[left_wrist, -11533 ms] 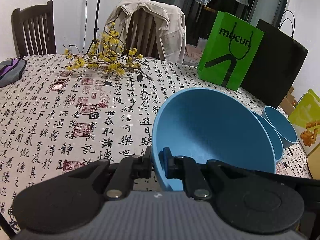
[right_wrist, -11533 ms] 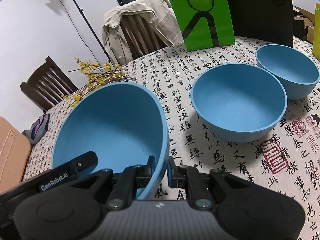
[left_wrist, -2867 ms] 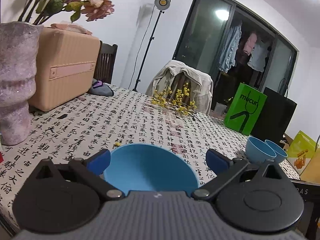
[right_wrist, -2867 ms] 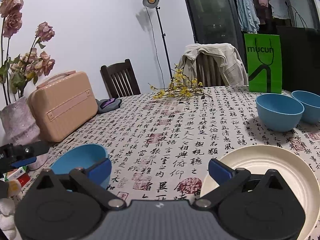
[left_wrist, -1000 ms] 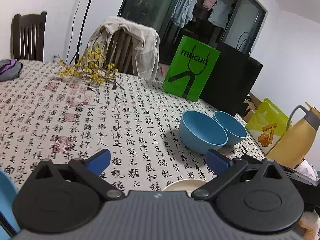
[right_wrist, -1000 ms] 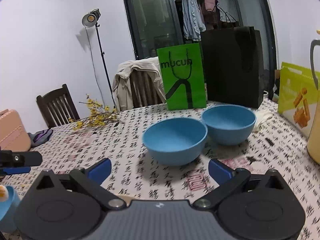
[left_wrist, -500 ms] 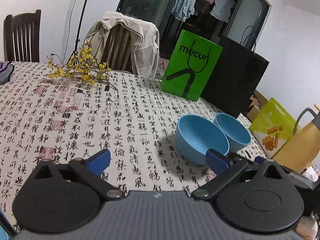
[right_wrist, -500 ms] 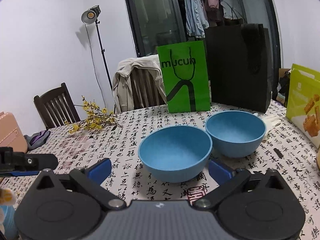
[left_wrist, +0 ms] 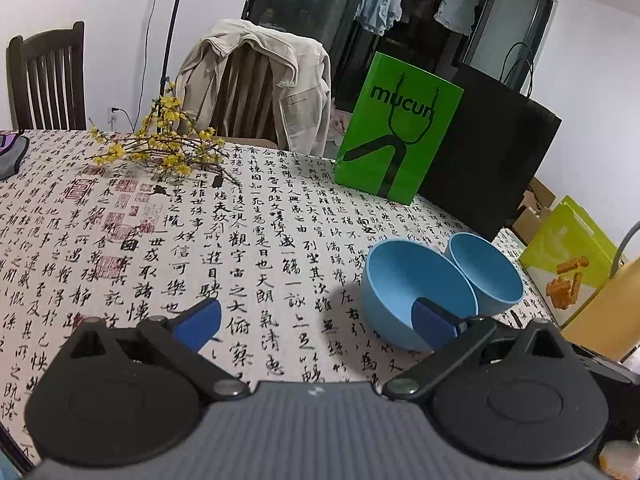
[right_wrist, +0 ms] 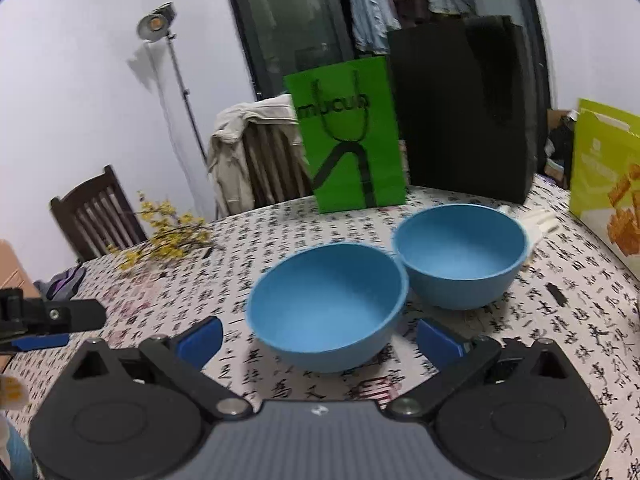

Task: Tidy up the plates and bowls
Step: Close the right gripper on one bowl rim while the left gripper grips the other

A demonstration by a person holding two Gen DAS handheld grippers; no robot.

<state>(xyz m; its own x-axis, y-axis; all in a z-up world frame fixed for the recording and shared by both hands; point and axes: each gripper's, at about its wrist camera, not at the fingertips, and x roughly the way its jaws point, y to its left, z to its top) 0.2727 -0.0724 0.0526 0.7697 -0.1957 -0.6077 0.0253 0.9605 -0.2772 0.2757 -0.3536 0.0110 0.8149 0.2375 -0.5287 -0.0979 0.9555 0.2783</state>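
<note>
Two blue bowls stand side by side on the calligraphy-print tablecloth. In the right wrist view the near bowl (right_wrist: 328,308) sits just ahead of my right gripper (right_wrist: 318,338), between its spread fingers, and the far bowl (right_wrist: 460,254) touches it on the right. My right gripper is open and holds nothing. In the left wrist view the near bowl (left_wrist: 416,292) and the far bowl (left_wrist: 486,272) lie to the right; my left gripper (left_wrist: 316,320) is open over bare cloth, its right fingertip (left_wrist: 434,322) overlapping the near bowl's rim in the image.
A green paper bag (left_wrist: 396,144) and a black bag (left_wrist: 492,160) stand at the table's far edge. A yellow flower sprig (left_wrist: 168,152) lies at the far left. A yellow-green snack bag (right_wrist: 604,176) stands at right. Chairs (left_wrist: 256,88) stand behind the table.
Both grippers have moved closer to the two blue bowls, which look larger now. The right gripper has swung so the near bowl is centred between its fingers. Both stay open.
</note>
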